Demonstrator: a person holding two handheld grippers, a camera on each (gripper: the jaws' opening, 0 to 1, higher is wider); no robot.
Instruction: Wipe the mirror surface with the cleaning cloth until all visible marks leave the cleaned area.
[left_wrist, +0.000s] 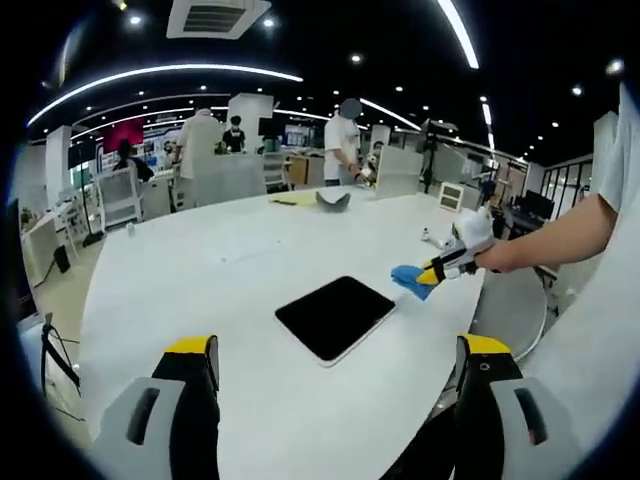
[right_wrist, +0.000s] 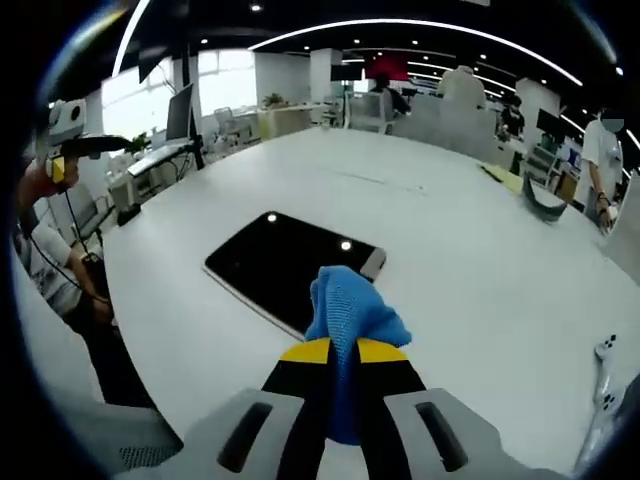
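Glossy dark mirror (right_wrist: 285, 262), nubby blue cleaning cloth (right_wrist: 350, 305), smooth matt table (right_wrist: 470, 270).

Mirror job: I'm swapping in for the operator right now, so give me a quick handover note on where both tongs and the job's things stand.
Right tongs: shut on the blue cleaning cloth, held at the near edge of the mirror; whether the cloth touches the glass cannot be told.
Left tongs: open, empty, hovering over the white table short of the mirror.
Mirror: lies flat on the table, dark, reflecting ceiling lights.
Done: cloth picked up and brought to the mirror.
Left: wipe the whole surface; marks are too small to judge from here.
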